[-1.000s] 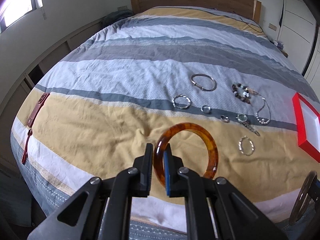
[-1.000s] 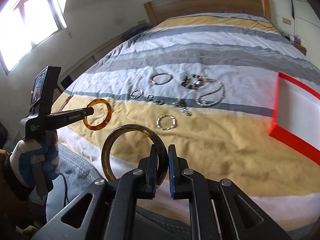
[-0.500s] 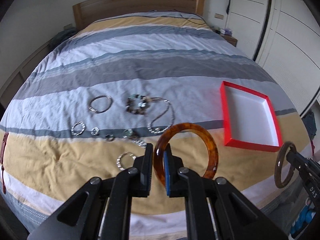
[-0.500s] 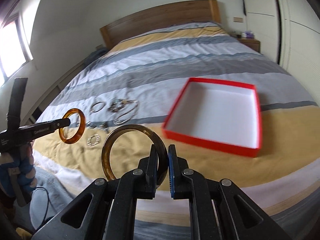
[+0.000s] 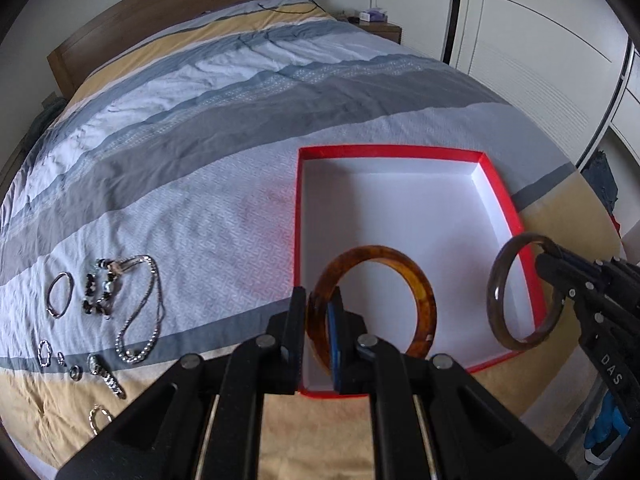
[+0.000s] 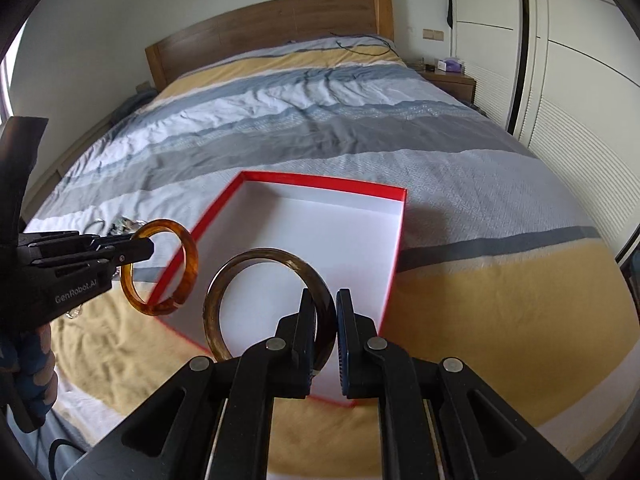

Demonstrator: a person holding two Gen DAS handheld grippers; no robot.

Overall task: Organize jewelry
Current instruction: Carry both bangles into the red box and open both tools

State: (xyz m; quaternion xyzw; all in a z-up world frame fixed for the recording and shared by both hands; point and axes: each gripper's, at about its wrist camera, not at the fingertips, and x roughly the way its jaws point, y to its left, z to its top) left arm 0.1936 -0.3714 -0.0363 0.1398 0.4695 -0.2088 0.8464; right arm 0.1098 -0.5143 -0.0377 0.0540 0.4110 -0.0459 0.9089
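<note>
2 bangles (image 5: 420, 292) gripped – 1 red box (image 5: 508, 200) – 2 grippers (image 5: 318, 312).

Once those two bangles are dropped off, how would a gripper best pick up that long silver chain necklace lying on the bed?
Probably from straight above. The long silver chain necklace lies flat and limp in a narrow loop on the striped bedcover, so there is no rigid edge. Pinch across one strand where it runs clear, away from the dark beaded bracelet beside its upper end.

An amber tortoiseshell bangle (image 5: 372, 304) and a darker olive-brown bangle (image 6: 268, 304) hang upright above the near end of an open red-rimmed white box (image 5: 496, 184); the remaining silver jewelry (image 5: 136, 312) lies left.
</note>
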